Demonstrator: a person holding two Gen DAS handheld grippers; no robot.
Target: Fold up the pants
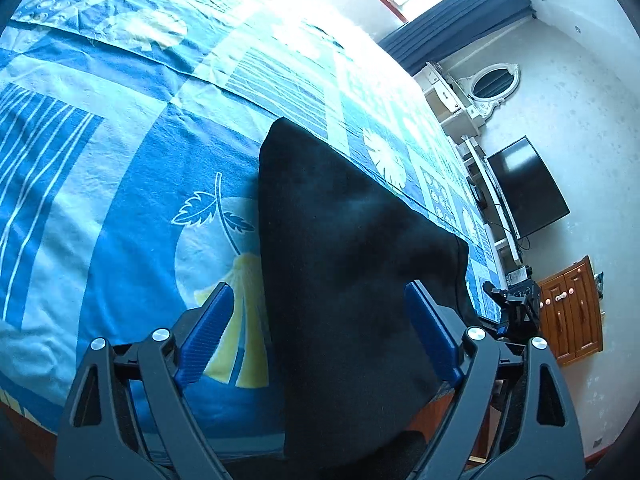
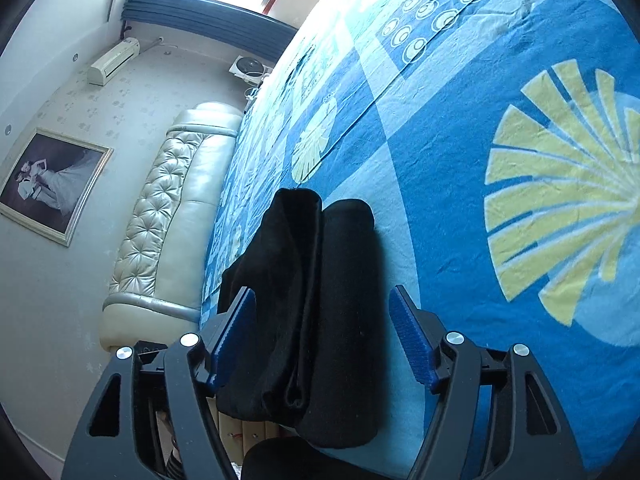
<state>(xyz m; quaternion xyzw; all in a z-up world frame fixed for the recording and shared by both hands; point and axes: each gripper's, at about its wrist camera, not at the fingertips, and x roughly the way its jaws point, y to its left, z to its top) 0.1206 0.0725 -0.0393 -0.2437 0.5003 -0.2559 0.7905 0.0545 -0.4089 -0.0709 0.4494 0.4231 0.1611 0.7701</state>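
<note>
The folded black pants (image 2: 316, 312) lie on the bed (image 2: 460, 160) between both grippers' spread, empty fingers (image 2: 236, 332) — long axis pointing straight ahead — the right gripper (image 2: 322, 336) seemingly nearer.

Black pants (image 1: 352, 264) are seen folded into a compact, thick bundle lying on the bed, near its edge. In the left wrist view a broad, smooth dark face is shown, narrowing to a rounded corner at the far end. In the right wrist view the pants (image 2: 320, 300) are seen end-on: several stacked layers, a rounded fold on the right, open layered edges on the left.
</note>
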